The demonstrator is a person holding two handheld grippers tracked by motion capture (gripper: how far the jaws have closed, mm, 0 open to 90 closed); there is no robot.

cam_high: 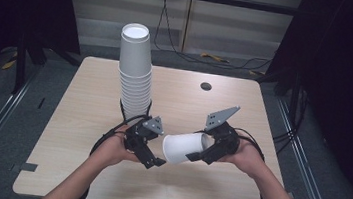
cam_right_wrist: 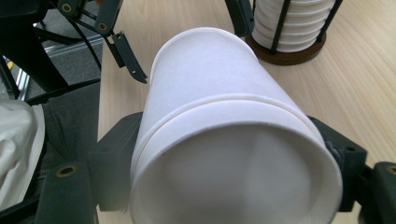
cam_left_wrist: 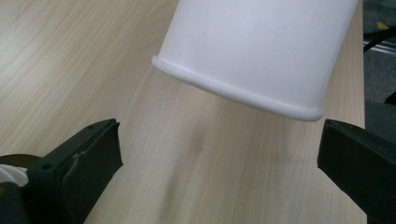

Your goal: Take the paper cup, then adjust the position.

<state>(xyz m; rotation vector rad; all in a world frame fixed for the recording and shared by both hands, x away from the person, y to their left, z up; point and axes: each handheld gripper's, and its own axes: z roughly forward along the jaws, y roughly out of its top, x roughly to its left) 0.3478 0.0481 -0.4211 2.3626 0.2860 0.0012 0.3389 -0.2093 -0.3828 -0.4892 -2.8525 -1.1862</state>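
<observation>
1. Cup (cam_high: 185, 148): white paper, lying sideways above the desk (cam_high: 59, 136), just right of the cup stack (cam_high: 135, 72) in its holder; in the right gripper view a seam suggests two nested cups.
2. Our left gripper (cam_high: 156, 161) is wide open and empty, its jaws either side of the cup's closed end.
3. Our right gripper (cam_high: 197, 157) is clamped on the rim end. We judge a separation or handover is under way; next the left jaws must close squarely without crushing the wall.

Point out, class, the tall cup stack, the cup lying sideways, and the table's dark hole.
cup stack (cam_high: 135, 77), high view, mid side wall
sideways cup (cam_high: 182, 147), high view, side wall
dark hole (cam_high: 205, 86), high view, centre
</observation>
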